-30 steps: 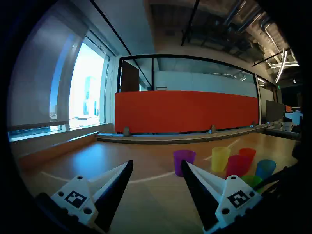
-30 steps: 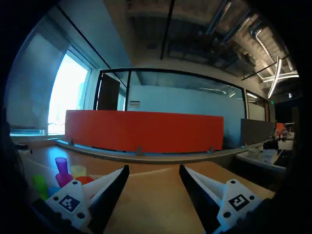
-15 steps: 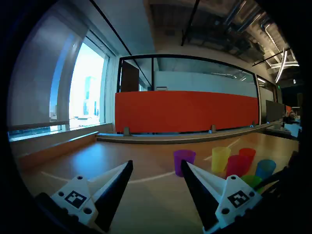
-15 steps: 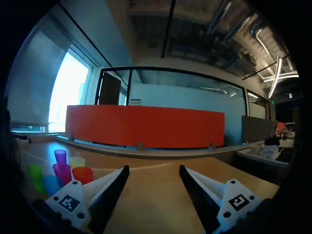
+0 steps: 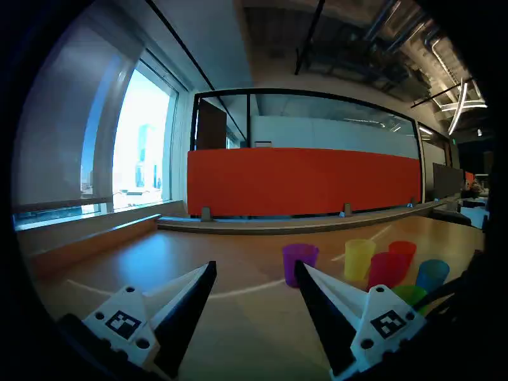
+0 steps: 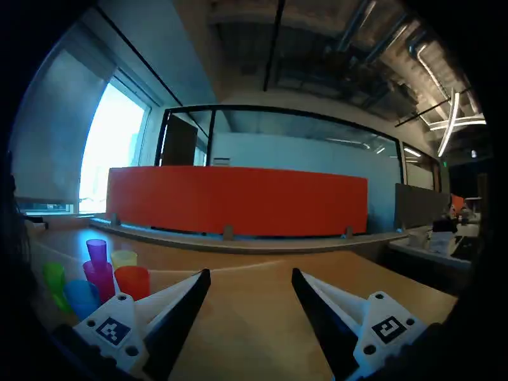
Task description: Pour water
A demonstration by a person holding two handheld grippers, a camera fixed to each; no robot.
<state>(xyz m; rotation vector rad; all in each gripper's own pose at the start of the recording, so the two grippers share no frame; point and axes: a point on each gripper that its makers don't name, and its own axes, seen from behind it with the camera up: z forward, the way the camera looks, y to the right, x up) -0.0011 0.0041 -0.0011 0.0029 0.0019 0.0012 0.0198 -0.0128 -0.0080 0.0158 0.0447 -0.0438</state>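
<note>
Cups (image 5: 359, 257) stand on a wooden table (image 5: 241, 317) before an orange partition (image 5: 305, 181).

Pretty standard open-plan office. Big wooden tabletop (image 5: 254, 324) with a long orange divider panel (image 5: 305, 181) along its far edge. Behind that is a black-framed glass partition wall (image 5: 330, 124), with a dark door (image 5: 211, 125) at its left end. Bright window (image 5: 143, 155) on the left, full daylight, wooden ledge (image 5: 89, 238) under it. The ceiling's exposed, with pipes and ducts (image 5: 381, 38) everywhere, plus thin strip lights (image 5: 458, 105) off to the right. More desks (image 6: 432, 251) sit on that side.
</note>
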